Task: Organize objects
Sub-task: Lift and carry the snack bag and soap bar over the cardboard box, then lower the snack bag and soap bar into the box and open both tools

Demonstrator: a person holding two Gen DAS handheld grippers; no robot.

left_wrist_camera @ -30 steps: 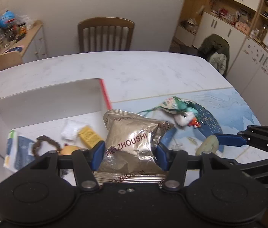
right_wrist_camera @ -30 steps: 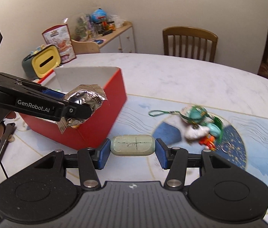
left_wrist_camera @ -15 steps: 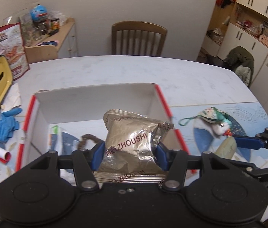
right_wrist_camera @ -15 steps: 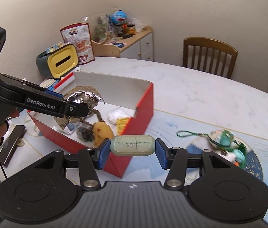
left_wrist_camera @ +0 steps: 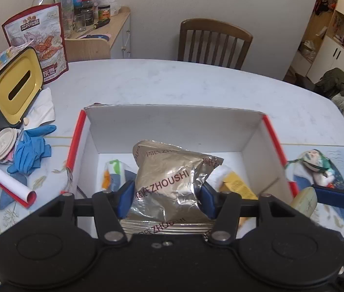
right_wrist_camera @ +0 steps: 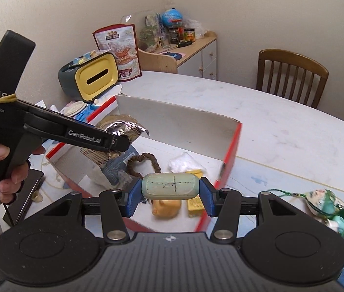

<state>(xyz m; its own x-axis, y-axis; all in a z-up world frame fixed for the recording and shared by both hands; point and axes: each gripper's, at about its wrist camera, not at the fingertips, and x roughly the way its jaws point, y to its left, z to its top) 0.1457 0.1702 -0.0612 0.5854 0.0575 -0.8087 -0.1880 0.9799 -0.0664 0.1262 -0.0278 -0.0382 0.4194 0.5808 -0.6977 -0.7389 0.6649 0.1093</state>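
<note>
Above the red box [left_wrist_camera: 273,131], our left tool [left_wrist_camera: 166,202] pinches a foil packet [left_wrist_camera: 172,182]; our right tool [right_wrist_camera: 170,198] pinches a green soap bar [right_wrist_camera: 170,186].

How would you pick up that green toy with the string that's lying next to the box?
Grip the toy across its plump body, coming straight down from above. It lies flat on the mat, clear of the box, so nothing blocks a top approach. Its thin green cord would probably slip between the pads.
</note>
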